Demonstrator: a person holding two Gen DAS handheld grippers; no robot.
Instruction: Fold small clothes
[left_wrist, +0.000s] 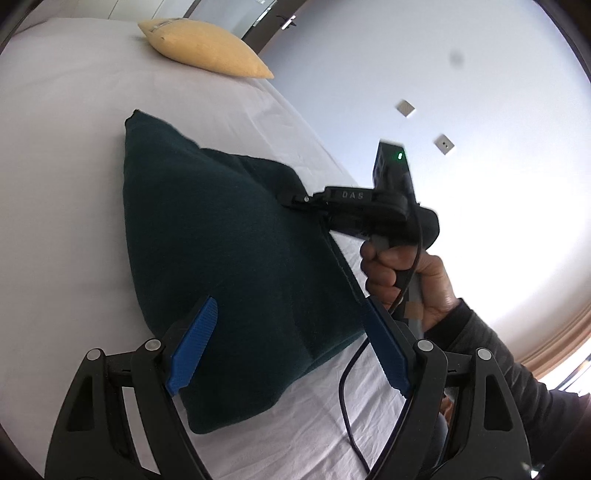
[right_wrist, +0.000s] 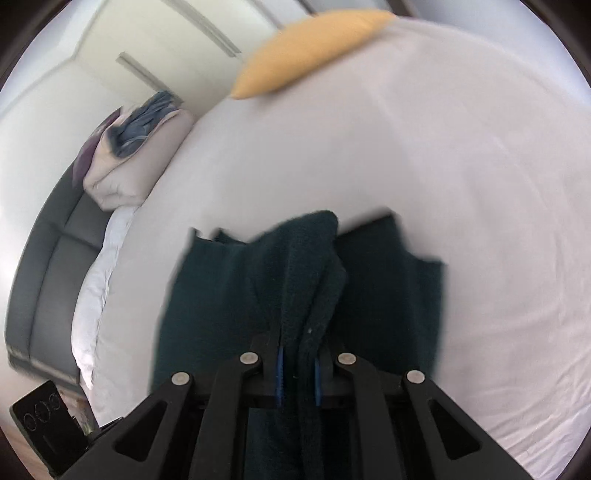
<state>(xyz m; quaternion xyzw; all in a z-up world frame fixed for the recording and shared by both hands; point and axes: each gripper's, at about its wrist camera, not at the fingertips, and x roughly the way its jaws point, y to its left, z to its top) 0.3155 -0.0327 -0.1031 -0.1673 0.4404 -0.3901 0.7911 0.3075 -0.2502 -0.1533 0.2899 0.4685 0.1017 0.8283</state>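
White bed sheet (left_wrist: 55, 184) carries the dark green garment (left_wrist: 221, 240). Right claw (right_wrist: 298, 373) is clamped on its raised edge; left claw (left_wrist: 288, 343), fingers apart, hovers over the near corner, nearer to it.

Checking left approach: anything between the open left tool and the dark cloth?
Nothing visible. The left tool hangs open right over the dark green cloth on the white bed; the right tool grips its far edge, off the left tool's path.

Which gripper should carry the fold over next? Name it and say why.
Right. The right gripper is already shut on an edge of the dark green cloth; the left gripper hangs open above it, holding nothing.
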